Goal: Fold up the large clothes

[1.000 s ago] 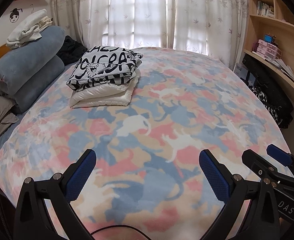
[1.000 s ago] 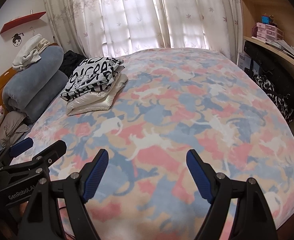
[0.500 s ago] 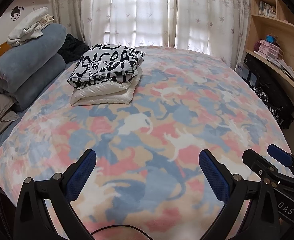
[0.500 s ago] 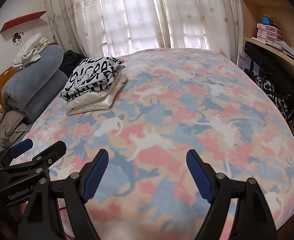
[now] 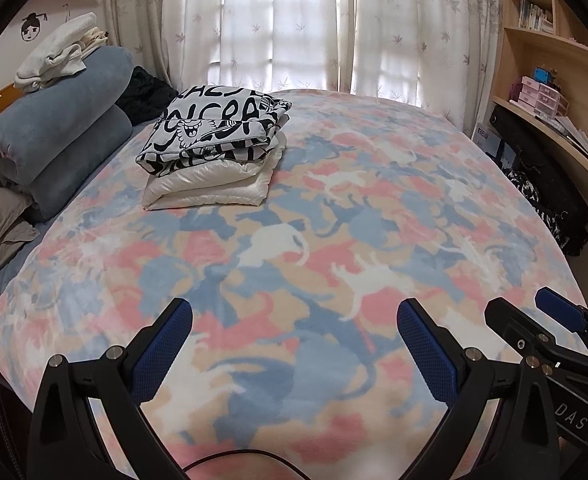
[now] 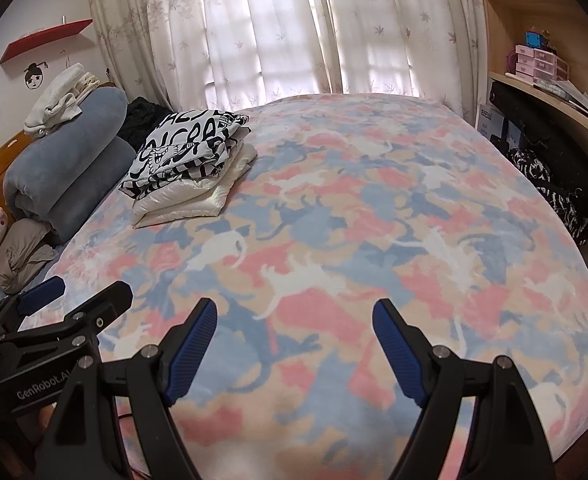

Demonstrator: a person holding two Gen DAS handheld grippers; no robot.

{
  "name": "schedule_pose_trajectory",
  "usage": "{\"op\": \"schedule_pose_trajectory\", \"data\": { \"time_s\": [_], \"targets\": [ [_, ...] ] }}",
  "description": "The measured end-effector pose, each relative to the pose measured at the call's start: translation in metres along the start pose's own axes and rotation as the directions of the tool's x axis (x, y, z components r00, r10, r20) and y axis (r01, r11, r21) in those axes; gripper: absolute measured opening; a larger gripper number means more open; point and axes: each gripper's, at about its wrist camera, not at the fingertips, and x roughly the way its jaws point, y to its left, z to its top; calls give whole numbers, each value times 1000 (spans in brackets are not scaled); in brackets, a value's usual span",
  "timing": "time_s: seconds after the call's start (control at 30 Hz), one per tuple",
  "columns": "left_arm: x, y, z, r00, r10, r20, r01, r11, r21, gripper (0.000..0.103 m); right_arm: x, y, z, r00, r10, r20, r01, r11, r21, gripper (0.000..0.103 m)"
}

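Left wrist view
Left gripper: released, jaws spread wide above the cat-print blanket, holding nothing.
Folded clothes: black-and-white printed garment stacked on a folded white garment, far left side of the bed, beside rolled blue bedding.

Right wrist view
Right gripper: released, empty, over the blanket's near edge.
Left gripper's position: just beside it, lower left.
Stack: well apart, far left.

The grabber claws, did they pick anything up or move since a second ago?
No. The left gripper and the right gripper both hang open and empty above the cat-print blanket, in much the same place as before. The black-and-white garment rests folded on the white padded garment, unmoved. Only the left view shifted very slightly.
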Motion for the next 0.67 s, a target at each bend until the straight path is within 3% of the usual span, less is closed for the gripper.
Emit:
{"op": "schedule_pose_trajectory", "data": {
  "time_s": [0.67],
  "targets": [
    [8, 1, -4, 999, 2, -37, -2, 1000, 4, 100, 9, 0, -7, 1000, 0, -16, 0, 1000, 0, 81]
  ]
}}
